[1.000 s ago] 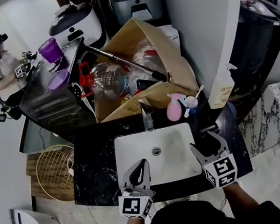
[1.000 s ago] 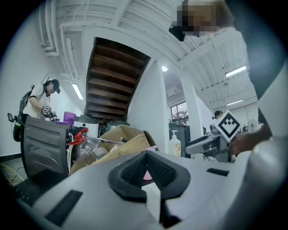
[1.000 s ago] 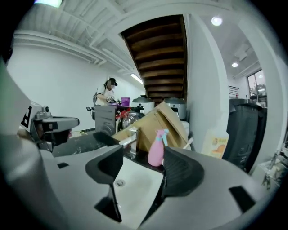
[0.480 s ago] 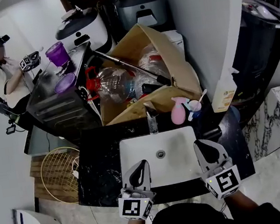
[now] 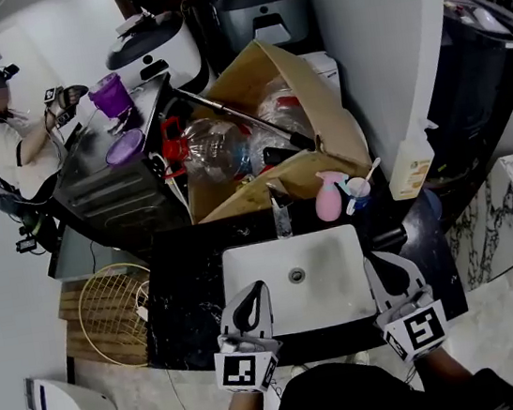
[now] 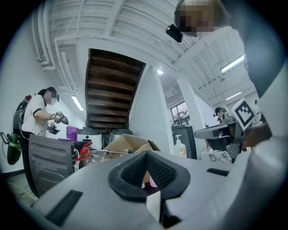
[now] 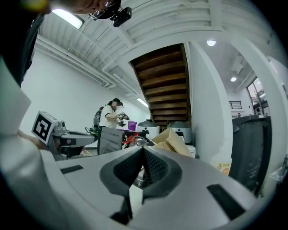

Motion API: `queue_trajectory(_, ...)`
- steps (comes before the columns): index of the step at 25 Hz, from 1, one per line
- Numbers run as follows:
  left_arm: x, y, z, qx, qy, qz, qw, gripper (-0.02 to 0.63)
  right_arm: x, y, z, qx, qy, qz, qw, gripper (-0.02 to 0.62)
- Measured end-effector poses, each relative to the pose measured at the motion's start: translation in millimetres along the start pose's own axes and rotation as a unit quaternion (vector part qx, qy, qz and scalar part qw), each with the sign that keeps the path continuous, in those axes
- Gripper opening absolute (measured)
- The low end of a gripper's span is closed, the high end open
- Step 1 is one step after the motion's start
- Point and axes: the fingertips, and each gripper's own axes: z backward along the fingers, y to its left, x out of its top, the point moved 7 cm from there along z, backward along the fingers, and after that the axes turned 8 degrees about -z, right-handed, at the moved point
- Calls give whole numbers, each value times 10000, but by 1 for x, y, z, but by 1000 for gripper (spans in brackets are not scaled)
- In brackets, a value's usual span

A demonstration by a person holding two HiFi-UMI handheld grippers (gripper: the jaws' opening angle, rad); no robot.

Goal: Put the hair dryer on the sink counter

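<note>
Before us the sink counter (image 5: 182, 314) carries the basin (image 5: 328, 274) in its middle, with the faucet (image 5: 282, 217) at the basin's far rim and, to its right, a bottle (image 5: 329, 200), a cup (image 5: 357, 191) just beside it and a pump dispenser (image 5: 409, 166) farther right by the wall (image 5: 378, 59). Behind the counter we see an open cardboard box (image 5: 317, 96), left of it a cabinet (image 5: 109, 196) with a container (image 5: 110, 95) on top, and on the floor (image 5: 113, 399) left of the counter a basket (image 5: 110, 310).

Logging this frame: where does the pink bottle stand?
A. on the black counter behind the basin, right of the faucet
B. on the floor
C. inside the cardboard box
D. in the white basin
A: the pink bottle stands on the black counter behind the white basin, just right of the faucet.
</note>
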Motion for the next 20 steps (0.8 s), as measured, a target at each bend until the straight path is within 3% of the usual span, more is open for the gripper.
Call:
queue_trajectory(7,3,4,1,63,120,-80,9999,-2,10,3,-2,9,-180,29,9998,-2)
queue_trajectory(10,3,4,0,48,-130,-130,9998,-2,10,4,-4,32,-212,35,9998,-2)
queue_trajectory(20,2,5,0,22,-182,-51,9998,-2,5,4,-7,-16,-295,-221,9993,-2)
